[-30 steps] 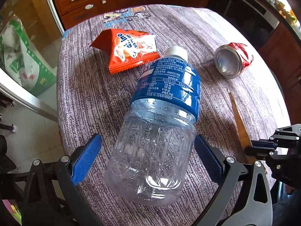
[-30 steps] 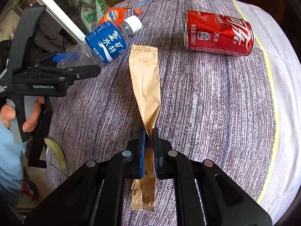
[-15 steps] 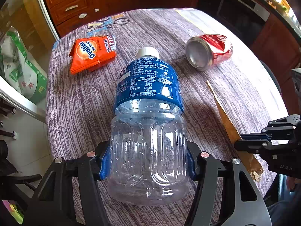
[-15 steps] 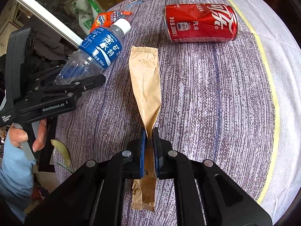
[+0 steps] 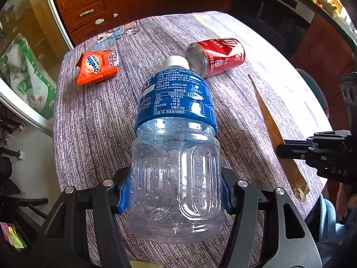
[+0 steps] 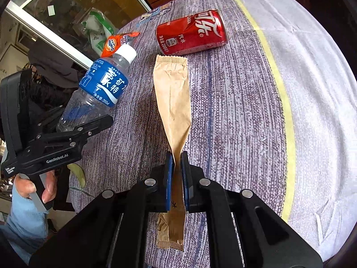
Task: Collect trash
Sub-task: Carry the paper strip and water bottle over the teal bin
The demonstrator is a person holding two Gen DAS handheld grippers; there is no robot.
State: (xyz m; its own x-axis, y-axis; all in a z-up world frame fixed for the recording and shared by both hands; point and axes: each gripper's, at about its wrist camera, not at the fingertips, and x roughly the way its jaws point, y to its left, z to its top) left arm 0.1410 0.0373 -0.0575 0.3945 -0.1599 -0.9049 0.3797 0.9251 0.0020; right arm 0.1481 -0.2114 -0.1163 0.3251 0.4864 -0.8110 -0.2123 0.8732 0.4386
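My left gripper [image 5: 175, 192] is shut on the clear base of an empty plastic bottle [image 5: 176, 134] with a blue label and white cap, held tilted above the table; the bottle also shows in the right wrist view [image 6: 100, 89]. My right gripper [image 6: 176, 172] is shut on a long brown paper wrapper [image 6: 174, 102], which shows edge-on in the left wrist view [image 5: 271, 125]. A dented red soda can [image 5: 217, 55] lies on its side beyond them, also in the right wrist view [image 6: 191, 32]. An orange Ovaltine snack packet [image 5: 96, 65] lies at the far left.
The round table [image 5: 93, 120] has a purple-grey striped cloth with a white and yellow-banded part [image 6: 301, 78] on the right. Wooden drawers [image 5: 89, 11] stand behind it. A green and white bag [image 5: 29, 82] sits behind glass at the left. A green scrap [image 6: 78, 174] lies at the table's near edge.
My left gripper has closed on the bottle's base and lifted it, so the table looks farther away. My right gripper stays shut on the brown wrapper.
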